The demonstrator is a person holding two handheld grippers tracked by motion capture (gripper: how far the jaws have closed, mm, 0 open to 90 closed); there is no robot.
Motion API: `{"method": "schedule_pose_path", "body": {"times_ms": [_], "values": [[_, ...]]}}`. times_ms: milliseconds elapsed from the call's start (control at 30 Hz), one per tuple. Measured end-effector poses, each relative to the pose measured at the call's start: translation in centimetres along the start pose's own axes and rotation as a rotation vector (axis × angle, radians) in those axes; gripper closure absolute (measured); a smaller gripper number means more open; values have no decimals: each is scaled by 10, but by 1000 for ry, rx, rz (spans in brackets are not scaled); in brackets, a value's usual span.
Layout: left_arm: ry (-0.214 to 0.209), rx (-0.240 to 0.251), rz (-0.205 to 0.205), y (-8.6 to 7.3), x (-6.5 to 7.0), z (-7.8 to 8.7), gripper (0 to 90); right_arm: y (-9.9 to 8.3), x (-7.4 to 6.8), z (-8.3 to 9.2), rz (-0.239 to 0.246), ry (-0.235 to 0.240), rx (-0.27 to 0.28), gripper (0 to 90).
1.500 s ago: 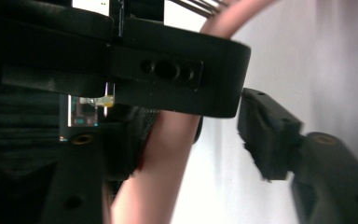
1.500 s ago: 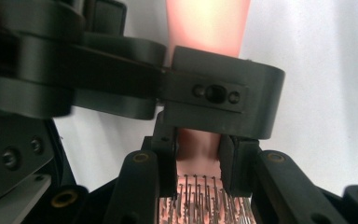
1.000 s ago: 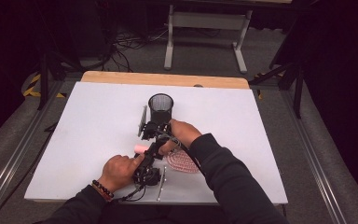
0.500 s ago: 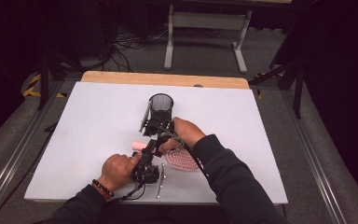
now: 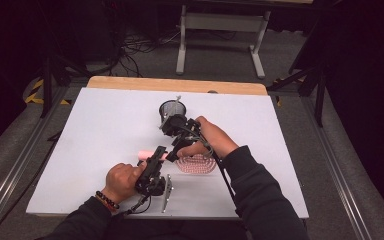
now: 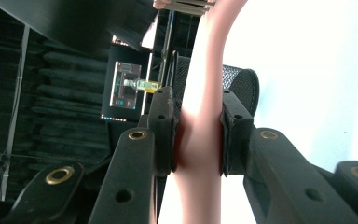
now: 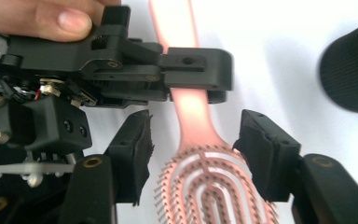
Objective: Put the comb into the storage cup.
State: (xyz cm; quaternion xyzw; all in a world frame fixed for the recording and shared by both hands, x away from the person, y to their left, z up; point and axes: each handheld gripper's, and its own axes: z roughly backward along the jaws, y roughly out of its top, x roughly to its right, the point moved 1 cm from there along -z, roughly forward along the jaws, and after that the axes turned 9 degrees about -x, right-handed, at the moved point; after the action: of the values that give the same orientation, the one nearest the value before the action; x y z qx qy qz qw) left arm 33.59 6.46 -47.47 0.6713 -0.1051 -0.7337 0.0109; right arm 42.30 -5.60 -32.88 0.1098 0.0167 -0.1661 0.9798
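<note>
A pink hairbrush [image 5: 195, 164] lies bristles up on the white table [image 5: 105, 125], its handle pointing left. My left gripper [image 5: 156, 155] is shut on the handle [image 6: 200, 116], one pad on each side. My right gripper [image 5: 182, 147] hangs just above the brush's neck. Its jaws have just been opening. In the right gripper view [image 7: 193, 149] they straddle the neck of the brush [image 7: 209, 186] with a gap on both sides and touch nothing. The left gripper [image 7: 196, 74] clamps the handle just beyond them.
A black mesh cup [image 5: 172, 109] stands right behind the right hand, with a thin stick rising from it. It is the dark cup [image 6: 240, 81] behind the handle and the cup [image 7: 352, 70] at upper right. A wooden strip [image 5: 180, 85] edges the table's far side.
The right gripper has let go of the brush's neck, opened its jaws and lifted a little. The left gripper keeps its hold on the handle in the same place.
</note>
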Motion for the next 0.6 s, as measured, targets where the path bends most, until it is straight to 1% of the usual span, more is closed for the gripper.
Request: {"method": "schedule_pose_path", "body": {"times_ms": [33, 67, 100, 133, 167, 200, 233, 267, 300, 333, 367, 433, 467, 500, 533, 567, 600], "values": [[12, 0, -2, -1, -1, 0, 715, -1, 0, 4, -1, -2, 15, 415], [15, 0, 6, -2, -1, 1, 715, -3, 0, 9, 3, -17, 29, 398], [17, 1, 6, -3, -2, 0, 715, -5, -2, 14, 7, -43, 57, 386], [19, 1, 3, -3, -3, 0, 715, -8, -2, 20, 19, -57, 84, 384], [19, -2, 12, -4, -3, 0, 715, -12, -2, 25, 23, -72, 120, 367], [18, 5, 11, -5, -4, 0, 715, -16, -3, 30, 31, -92, 158, 336], [25, -1, 17, -6, -4, 1, 715, -20, -3, 35, 35, -119, 200, 315], [21, -4, 20, -6, -5, 1, 715, -25, -3, 40, 36, -137, 238, 305], [23, 1, 22, -7, -5, 1, 715, -31, -2, 43, 41, -150, 277, 286], [27, 5, 23, -7, -5, 1, 716, -37, -3, 46, 44, -176, 313, 257], [28, 5, 24, -7, -6, 1, 715, -43, -3, 49, 44, -201, 354, 224], [33, 1, 24, -8, -7, 1, 716, -57, -4, 51, 43, -229, 435, 169], [30, 2, 24, -9, -8, 1, 716, -62, -4, 52, 44, -247, 466, 155], [31, 2, 27, -9, -8, 1, 715, -69, -4, 52, 36, -249, 504, 140], [31, 2, 27, -9, -8, 1, 715, -69, -4, 52, 36, -249, 504, 140], [30, 3, 34, -9, -8, 1, 715, -76, -4, 52, 33, -238, 546, 125], [37, 4, 39, -10, -8, 1, 716, -91, -5, 50, 14, -215, 628, 115]]}}
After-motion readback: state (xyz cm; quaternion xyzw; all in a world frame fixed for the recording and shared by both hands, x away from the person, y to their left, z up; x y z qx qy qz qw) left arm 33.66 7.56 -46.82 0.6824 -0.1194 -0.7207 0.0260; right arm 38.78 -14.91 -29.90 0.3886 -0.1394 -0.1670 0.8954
